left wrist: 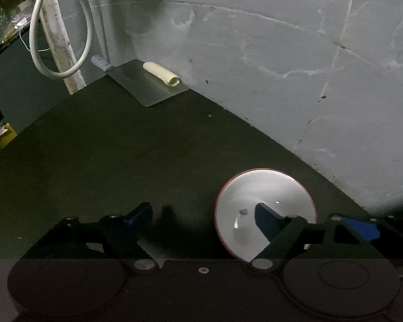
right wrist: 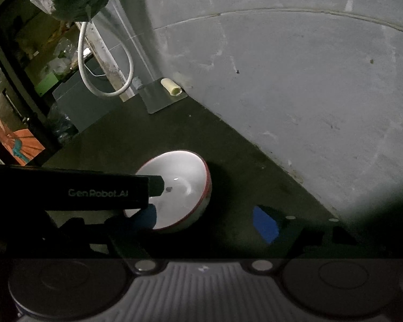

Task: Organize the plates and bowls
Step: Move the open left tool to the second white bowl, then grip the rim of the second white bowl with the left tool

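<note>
Dark countertop (left wrist: 115,145) spreads low and dim; a grey, white-veined wall (left wrist: 282,67) fills twelve to three o'clock, lit brightest at its foot near four; a metal sheet (left wrist: 147,86) lies in the corner at eleven, a pale roll (left wrist: 161,73) on it; a white cable (left wrist: 61,26) loops at ten; cluttered shelves (right wrist: 40,61) sit in shadow at nine.

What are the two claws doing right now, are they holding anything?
Left gripper: open, holding nothing; one finger hangs over the red-rimmed bowl.
Right gripper: open, holding nothing; the bowl sits by its left finger.
</note>
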`<state>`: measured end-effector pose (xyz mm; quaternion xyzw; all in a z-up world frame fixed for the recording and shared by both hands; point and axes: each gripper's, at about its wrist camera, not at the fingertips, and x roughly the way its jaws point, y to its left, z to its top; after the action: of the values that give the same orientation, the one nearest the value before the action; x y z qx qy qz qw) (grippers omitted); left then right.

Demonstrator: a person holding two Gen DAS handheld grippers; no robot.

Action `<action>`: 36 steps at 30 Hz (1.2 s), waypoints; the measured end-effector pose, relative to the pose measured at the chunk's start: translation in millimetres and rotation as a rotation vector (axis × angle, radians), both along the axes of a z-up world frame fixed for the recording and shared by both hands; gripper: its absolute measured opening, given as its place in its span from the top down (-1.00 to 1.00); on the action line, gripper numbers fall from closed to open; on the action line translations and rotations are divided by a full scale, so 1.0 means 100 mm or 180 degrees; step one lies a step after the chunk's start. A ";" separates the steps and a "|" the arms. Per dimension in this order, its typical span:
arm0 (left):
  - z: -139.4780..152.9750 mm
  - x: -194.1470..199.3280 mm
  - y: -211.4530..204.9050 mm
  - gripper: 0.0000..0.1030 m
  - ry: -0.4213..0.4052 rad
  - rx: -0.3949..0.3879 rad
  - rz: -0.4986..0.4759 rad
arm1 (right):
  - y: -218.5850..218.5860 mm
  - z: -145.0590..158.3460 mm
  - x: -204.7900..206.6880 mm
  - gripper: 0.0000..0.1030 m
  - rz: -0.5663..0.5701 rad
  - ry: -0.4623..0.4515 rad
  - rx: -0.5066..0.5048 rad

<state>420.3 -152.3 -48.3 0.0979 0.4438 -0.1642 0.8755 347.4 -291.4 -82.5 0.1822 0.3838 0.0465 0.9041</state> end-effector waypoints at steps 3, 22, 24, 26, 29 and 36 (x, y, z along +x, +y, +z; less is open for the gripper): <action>0.00 0.00 -0.01 -0.45 0.0019 -0.0037 -0.0024 | 0.01 0.00 0.01 -0.55 0.0016 -0.0001 0.0004; -0.06 -0.02 -0.02 0.40 0.0220 -0.0280 -0.0102 | 0.06 -0.02 0.09 0.14 0.0156 -0.0018 0.0092; -0.07 -0.01 -0.02 0.42 0.0228 -0.0295 -0.0099 | 0.06 -0.02 0.10 0.15 0.0152 -0.0014 0.0098; -0.07 -0.01 -0.02 0.46 0.0230 -0.0303 -0.0093 | 0.05 -0.03 0.10 0.18 0.0140 -0.0012 0.0113; -0.07 0.01 0.01 0.56 0.0243 -0.0348 -0.0063 | 0.05 -0.02 0.10 0.21 0.0136 -0.0009 0.0111; -0.06 0.01 0.05 0.66 0.0259 -0.0353 -0.0027 | 0.06 -0.02 0.12 0.23 0.0162 0.0023 0.0095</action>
<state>420.9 -147.7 -54.6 0.0443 0.4689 -0.1961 0.8601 359.1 -285.8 -84.7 0.1860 0.3908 0.0745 0.8984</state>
